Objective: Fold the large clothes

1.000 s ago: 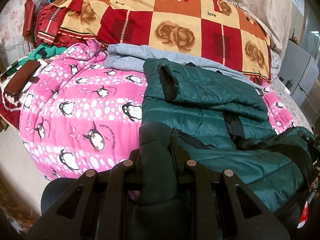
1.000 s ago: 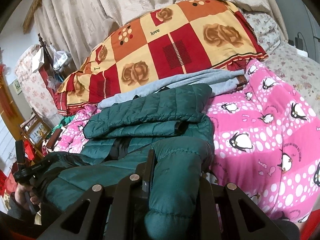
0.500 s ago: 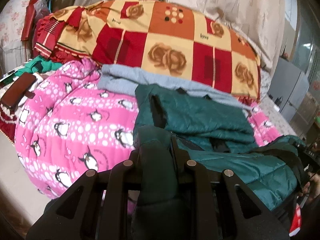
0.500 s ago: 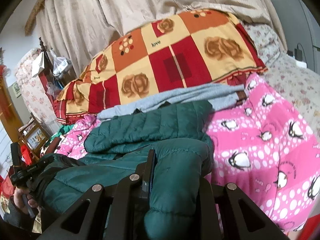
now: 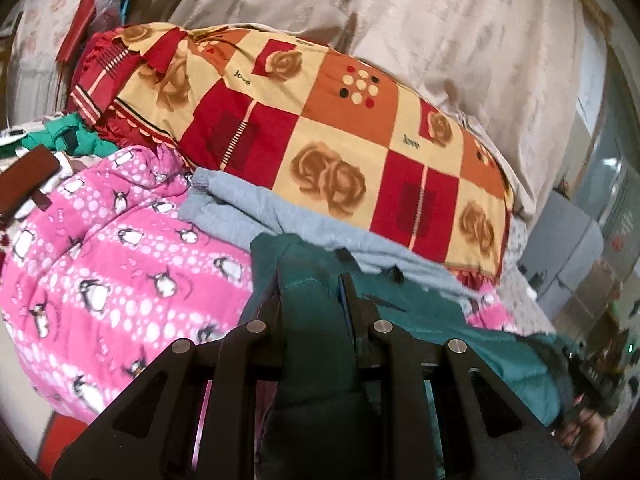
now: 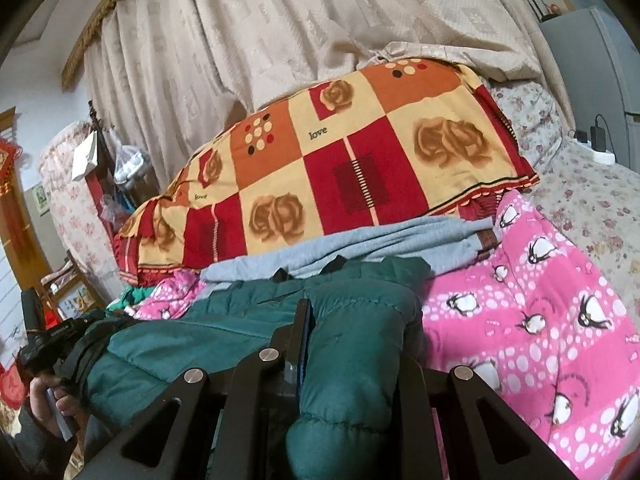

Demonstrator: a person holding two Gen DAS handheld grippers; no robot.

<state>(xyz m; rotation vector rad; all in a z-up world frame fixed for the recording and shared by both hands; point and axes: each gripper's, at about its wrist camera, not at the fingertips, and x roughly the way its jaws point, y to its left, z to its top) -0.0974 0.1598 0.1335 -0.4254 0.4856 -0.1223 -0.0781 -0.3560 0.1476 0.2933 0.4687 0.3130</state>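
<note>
Left wrist view — green jacket (image 5: 316, 320) pinched in both jaws, over pink penguin quilt (image 5: 120, 280)

One dark green quilted puffer jacket (image 5: 420, 312), that's the lone coat out here. One grey knit garment (image 6: 360, 248) lies behind it. One pink fleece blanket with penguins (image 5: 120, 260), and one red, orange and cream checked quilt with roses (image 6: 340, 168). Two black tools: left tool (image 5: 312, 304) and right tool (image 6: 352, 328). One beige curtain (image 6: 260, 32) at the back.
</note>
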